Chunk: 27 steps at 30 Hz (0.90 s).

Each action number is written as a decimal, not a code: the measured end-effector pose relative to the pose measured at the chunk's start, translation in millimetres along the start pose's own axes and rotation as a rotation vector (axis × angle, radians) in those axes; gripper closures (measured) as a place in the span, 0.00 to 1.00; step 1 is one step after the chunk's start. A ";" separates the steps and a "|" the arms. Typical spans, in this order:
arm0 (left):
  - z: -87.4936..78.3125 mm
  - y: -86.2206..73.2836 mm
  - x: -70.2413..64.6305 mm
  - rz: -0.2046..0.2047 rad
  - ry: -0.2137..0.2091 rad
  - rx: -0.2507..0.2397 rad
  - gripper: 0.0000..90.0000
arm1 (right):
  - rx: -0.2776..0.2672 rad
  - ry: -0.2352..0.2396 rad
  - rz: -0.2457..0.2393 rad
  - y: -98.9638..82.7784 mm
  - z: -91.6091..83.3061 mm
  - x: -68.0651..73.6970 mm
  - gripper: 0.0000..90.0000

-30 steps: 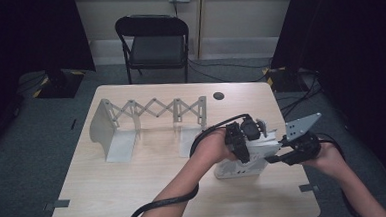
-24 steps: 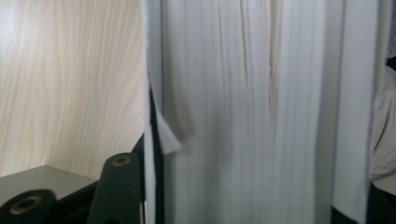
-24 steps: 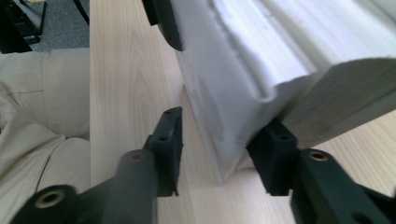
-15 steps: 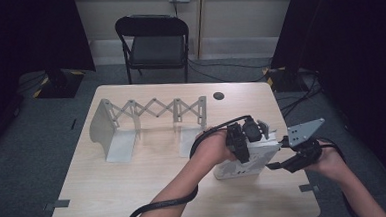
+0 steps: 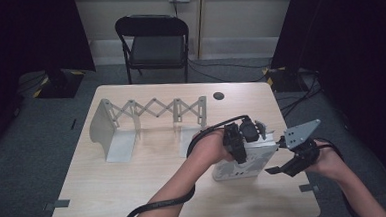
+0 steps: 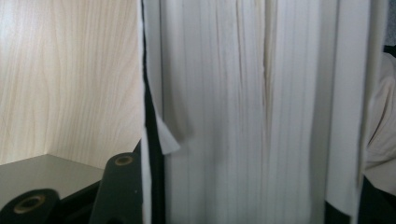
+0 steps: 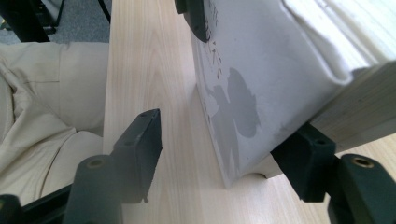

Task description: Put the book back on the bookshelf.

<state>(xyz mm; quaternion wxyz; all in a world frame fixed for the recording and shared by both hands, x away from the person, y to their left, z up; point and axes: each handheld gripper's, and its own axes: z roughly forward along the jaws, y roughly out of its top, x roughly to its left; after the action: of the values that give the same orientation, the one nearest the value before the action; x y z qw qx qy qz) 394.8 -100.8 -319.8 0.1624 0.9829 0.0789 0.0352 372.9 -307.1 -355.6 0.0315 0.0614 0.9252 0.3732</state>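
Observation:
A thick white book (image 5: 244, 161) stands upright on the wooden table (image 5: 135, 181), right of its middle. My left gripper (image 5: 237, 145) comes down on the book's top and is shut on it. In the left gripper view the page edges (image 6: 233, 112) fill the gap between its jaws, which have just eased a little wider. My right gripper (image 5: 275, 168) is low at the book's right end. Its jaws have just been opening. The book's lower corner (image 7: 243, 154) sits between them, and the left finger (image 7: 140, 140) stands clear of the cover.
An expanding metal book rack (image 5: 151, 113) stands at the table's far left. A dark round disc (image 5: 219, 95) lies near the far edge. A black folding chair (image 5: 155, 40) is behind the table. Cables trail from both grippers toward the near edge.
The right gripper's jaws have spread apart and let go of the book's end. Both hands and the book stay where they were.

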 end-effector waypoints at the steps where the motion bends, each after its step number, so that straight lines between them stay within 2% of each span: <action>1: 0.3 -0.1 -0.8 0.001 0.000 -0.004 0.53 | 0.010 0.003 0.003 1.0 -0.6 -0.1 0.38; 7: -0.6 -0.5 0.4 -0.002 0.000 -0.005 0.52 | 0.018 0.010 0.030 -0.9 -6.7 -1.9 0.36; 8: -1.1 -1.6 1.8 -0.010 -0.007 -0.011 0.52 | 0.013 -0.009 0.038 -3.7 -10.1 -2.9 0.34; 13: -1.7 -1.7 1.9 -0.014 -0.006 -0.008 0.56 | 0.010 -0.032 0.062 -11.0 -11.8 -5.5 0.32; 17: -1.7 -1.2 0.1 -0.024 0.003 -0.007 0.58 | 0.014 -0.053 0.090 -19.2 -7.9 -7.2 0.28; 22: -2.7 -0.8 -7.3 -0.010 0.030 -0.001 0.59 | 0.011 -0.064 0.129 -31.6 -1.8 -8.7 0.24; 24: -2.9 -1.5 -6.7 -0.011 0.025 -0.001 0.59 | 0.014 -0.067 0.141 -36.8 0.7 -9.3 0.22; 25: -3.1 -2.7 -5.8 -0.030 0.018 -0.002 0.59 | 0.015 -0.081 0.160 -43.2 4.3 -9.5 0.20; 26: -3.1 -2.7 -5.8 -0.030 0.018 -0.002 0.59 | 0.015 -0.081 0.160 -43.2 4.3 -9.5 0.20; 27: -3.7 -3.0 -5.0 -0.026 0.015 0.003 0.59 | 0.019 -0.113 0.175 -49.5 8.6 -9.3 0.19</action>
<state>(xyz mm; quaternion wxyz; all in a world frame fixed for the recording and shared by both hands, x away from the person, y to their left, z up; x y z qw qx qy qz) 389.0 -97.6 -317.5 0.1608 0.9818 0.0929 0.0404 378.6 -337.8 -396.0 0.0504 0.1630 0.9165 0.3618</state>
